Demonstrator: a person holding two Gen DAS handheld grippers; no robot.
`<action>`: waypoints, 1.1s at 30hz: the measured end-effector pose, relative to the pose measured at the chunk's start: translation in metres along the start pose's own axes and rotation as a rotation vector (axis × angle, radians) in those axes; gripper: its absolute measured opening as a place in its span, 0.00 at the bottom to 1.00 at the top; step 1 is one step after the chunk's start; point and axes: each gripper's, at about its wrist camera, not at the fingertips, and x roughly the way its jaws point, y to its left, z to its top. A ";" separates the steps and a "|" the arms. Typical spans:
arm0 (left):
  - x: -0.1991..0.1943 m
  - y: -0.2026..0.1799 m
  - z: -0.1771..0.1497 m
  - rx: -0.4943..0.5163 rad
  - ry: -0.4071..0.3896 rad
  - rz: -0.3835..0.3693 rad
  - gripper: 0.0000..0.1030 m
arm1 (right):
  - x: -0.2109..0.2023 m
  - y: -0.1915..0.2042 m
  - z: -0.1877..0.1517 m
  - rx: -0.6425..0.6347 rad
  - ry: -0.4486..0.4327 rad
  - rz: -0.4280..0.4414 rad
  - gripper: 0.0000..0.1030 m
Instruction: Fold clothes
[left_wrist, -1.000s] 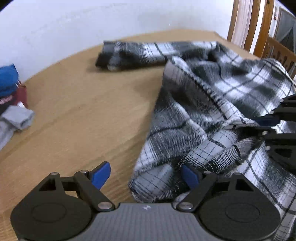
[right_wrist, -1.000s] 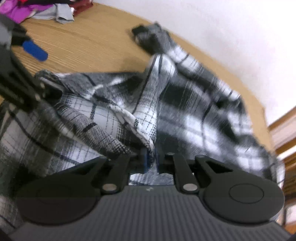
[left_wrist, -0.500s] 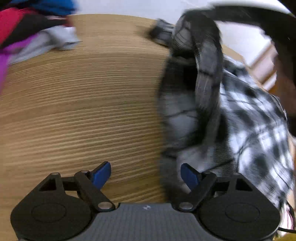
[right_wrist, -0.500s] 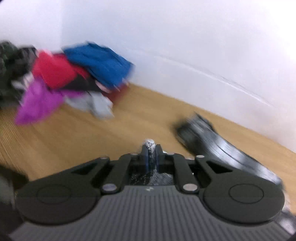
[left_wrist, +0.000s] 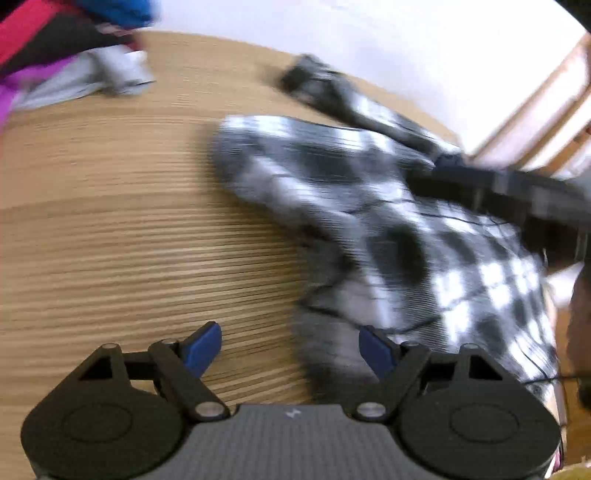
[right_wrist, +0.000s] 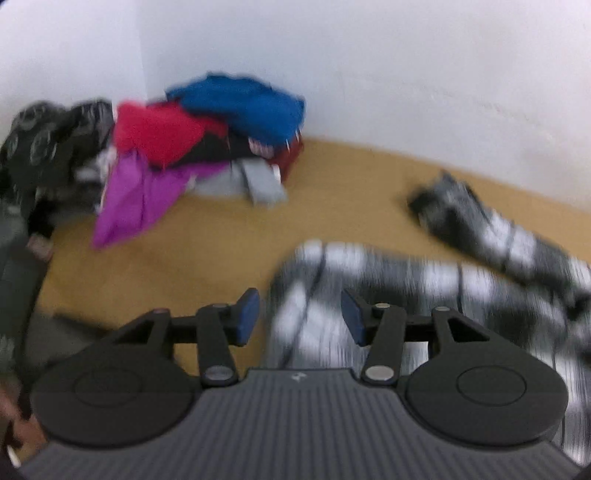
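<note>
1. The right gripper (right_wrist: 300, 315) has its jaws opening, and the blue pads are clear of the cloth. Part of the shirt (right_wrist: 369, 295) shows between and beyond them, but nothing is pinched. This looks like a release, made so that the folded part can settle on its own.

2. The left gripper (left_wrist: 290, 345) is wide and holds nothing. Its left pad is over bare table (left_wrist: 110, 221) and its right pad is at the shirt's near edge. I cannot tell whether that pad touches the cloth. It seems placed beside the edge, ready to take a new hold or smooth the fold.

3. The shirt, black-and-white plaid, lies on the table in front of both grippers. Its body is bunched and not yet flat. One sleeve (right_wrist: 480, 221) stretches away toward the wall, probably left out for a later fold. Both views are blurred, so I cannot read the creases.

4. A pile (right_wrist: 177, 147) of other clothes, blue, red and purple among them, sits in the corner well apart from the shirt, likely so the working area stays free.

5. Folding seems to be at an early stage.
</note>
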 end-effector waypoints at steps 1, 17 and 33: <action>0.004 -0.007 0.000 0.042 -0.008 -0.012 0.79 | -0.006 0.000 -0.011 0.012 0.016 -0.015 0.50; 0.004 -0.019 -0.003 0.161 -0.028 0.005 0.16 | -0.065 -0.021 -0.089 0.283 0.058 -0.208 0.50; -0.081 0.031 -0.041 -0.023 0.002 0.318 0.30 | -0.039 0.014 -0.112 0.141 0.215 0.003 0.50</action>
